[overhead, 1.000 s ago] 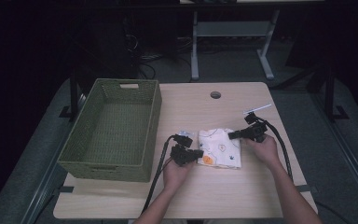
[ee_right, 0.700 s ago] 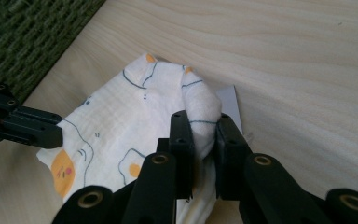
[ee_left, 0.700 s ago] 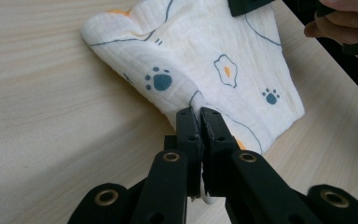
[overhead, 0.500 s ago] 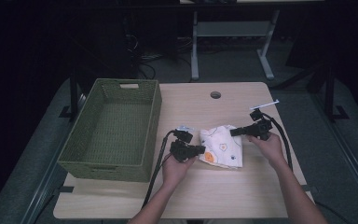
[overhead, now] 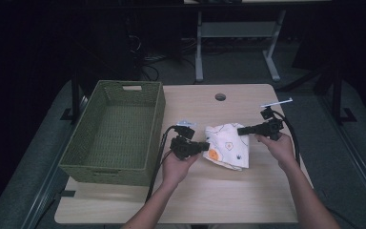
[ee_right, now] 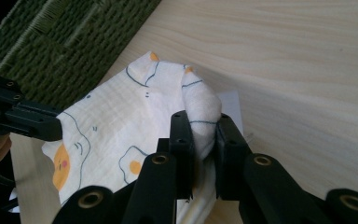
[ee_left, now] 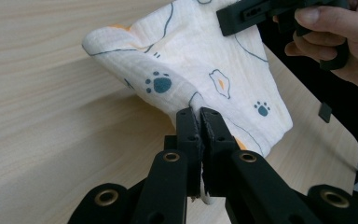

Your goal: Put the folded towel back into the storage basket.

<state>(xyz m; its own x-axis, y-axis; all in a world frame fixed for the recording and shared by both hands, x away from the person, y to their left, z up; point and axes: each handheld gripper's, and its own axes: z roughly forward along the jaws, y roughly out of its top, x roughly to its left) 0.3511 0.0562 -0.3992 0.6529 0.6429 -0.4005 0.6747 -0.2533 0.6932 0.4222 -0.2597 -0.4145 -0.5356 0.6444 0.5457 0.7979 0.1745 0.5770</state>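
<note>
Now, beside a green basket (overhead: 116, 133) on the table (overhead: 219, 191), a printed cloth (overhead: 228, 143) is hanging btwn both tools: left gripper (ee_left: 200, 116) and right gripper (ee_right: 200, 122) each pinching an edge. Risk: thin bite slipping w/ uneven pulling.

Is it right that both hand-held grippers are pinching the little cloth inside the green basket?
Not quite. Both hand-held grippers, left and right, do pinch the cloth, but the high view shows it over the bare table, beside the green basket, not inside it.
</note>
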